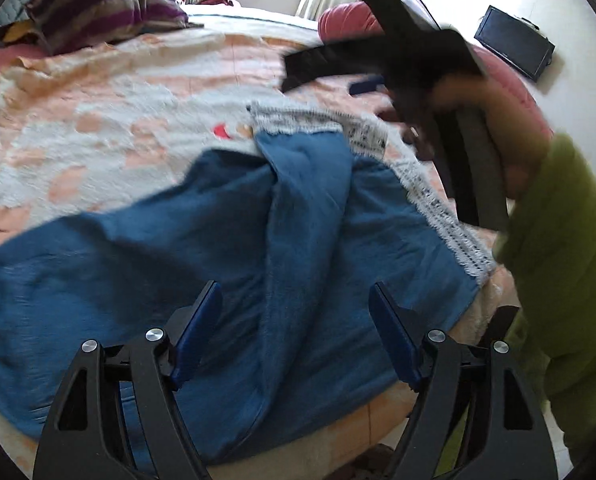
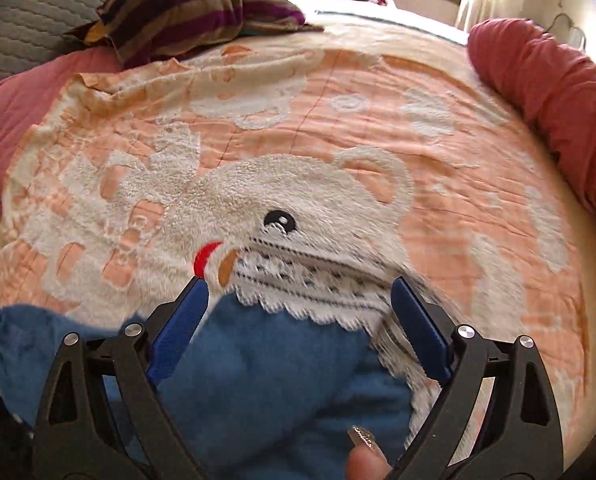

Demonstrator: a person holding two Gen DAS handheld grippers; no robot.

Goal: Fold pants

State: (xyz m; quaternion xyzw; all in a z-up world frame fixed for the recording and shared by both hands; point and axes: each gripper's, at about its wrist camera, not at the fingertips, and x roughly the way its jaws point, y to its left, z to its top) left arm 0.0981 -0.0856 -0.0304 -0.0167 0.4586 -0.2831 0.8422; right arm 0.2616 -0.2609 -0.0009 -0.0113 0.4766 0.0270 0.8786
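The blue pants lie rumpled on my bed's peach blanket, their white lace hem spread toward the blanket's bear. My left gripper hangs above the crumpled middle with its jaws wide and nothing between them. My right gripper is also spread wide and empty, poised over the lace edge, a fingertip showing below it.
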